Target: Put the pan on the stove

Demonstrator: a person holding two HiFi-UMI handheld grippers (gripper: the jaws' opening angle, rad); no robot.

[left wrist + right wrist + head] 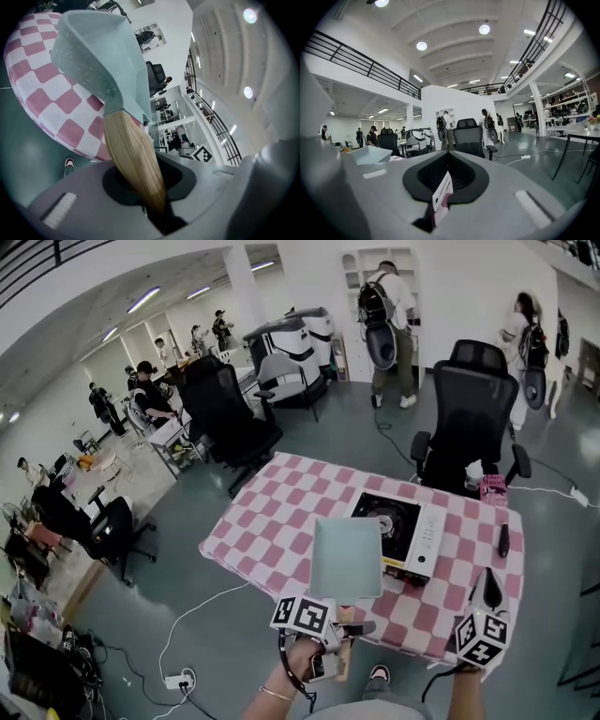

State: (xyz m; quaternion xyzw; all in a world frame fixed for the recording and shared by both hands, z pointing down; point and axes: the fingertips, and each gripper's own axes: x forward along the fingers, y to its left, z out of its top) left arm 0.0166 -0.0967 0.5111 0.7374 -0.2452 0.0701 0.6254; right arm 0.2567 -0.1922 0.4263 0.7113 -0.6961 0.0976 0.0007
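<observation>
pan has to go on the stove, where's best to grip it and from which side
Grip the wooden handle, coming from the near side: it juts straight back off the pan and is slim, while the square body is wide with sloping walls. The left gripper holds it there.

Stove [413,526] sits on the table [272,512] toward its right side, with an office chair [473,413] right behind it and a slim gadget [503,540] lying on the table further right. Pan [347,557] is over the table just left of the stove, covering its left edge — handle back toward the near edge, in the left gripper [354,626]. Right gripper [487,589] is over the near right corner.
</observation>
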